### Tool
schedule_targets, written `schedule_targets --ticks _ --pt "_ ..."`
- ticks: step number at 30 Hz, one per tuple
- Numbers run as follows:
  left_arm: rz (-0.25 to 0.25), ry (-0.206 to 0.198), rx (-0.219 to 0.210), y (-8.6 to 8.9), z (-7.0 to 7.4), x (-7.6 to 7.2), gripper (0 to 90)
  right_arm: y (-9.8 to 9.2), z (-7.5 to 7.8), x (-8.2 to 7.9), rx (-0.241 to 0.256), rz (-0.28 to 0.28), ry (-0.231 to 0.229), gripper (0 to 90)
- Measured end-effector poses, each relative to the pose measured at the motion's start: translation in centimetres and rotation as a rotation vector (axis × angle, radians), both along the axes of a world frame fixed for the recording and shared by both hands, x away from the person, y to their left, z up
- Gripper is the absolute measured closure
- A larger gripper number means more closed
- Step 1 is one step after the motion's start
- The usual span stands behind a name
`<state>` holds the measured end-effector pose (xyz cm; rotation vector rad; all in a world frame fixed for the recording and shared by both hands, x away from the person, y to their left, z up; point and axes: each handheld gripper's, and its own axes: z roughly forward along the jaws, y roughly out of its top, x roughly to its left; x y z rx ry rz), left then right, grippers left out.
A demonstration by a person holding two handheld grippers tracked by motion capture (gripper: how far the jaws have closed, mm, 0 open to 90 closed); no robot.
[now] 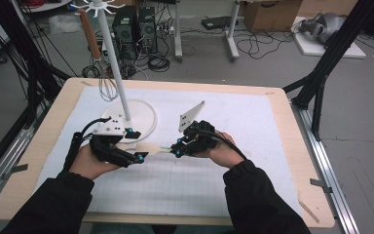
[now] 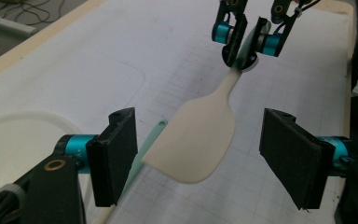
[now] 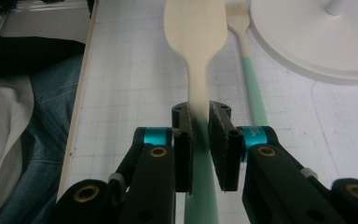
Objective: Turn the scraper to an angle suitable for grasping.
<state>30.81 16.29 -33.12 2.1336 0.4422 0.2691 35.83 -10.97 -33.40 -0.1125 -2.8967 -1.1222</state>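
Now the right tool (image 3: 200, 140) clamps the spatula (image 2: 196, 140), its blade between the open left tool (image 2: 200, 154).

The high view looks down and forward over the whole surface (image 1: 272, 146). Both gripper views sit close, facing each other, sharing the spatula (image 2: 200, 140).

Wooden table (image 1: 39, 161) with white gridded mat (image 1: 253, 126). Grey floor (image 1: 355, 97) behind; tangled cables (image 1: 253, 46), two computer towers (image 1: 135, 27), cardboard box (image 1: 270, 14). Black frame struts (image 1: 328, 58) right.
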Motion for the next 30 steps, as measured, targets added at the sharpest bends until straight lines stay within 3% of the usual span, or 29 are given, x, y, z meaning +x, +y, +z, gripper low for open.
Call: schedule_targets --ticks 16,21,30 --pt "-0.106 0.094 0.077 -1.7 -1.5 0.4 34.8 1.4 0.1 -1.2 -0.024 0.072 0.003 80.3" --pt "-0.133 0.106 0.111 -2.0 -1.8 0.5 38.5 1.6 0.3 -1.6 -0.028 0.091 -0.003 80.3" --pt "-0.180 0.122 0.125 -2.3 -2.2 0.5 48.3 1.8 0.3 -1.8 -0.042 0.100 -0.004 80.3"
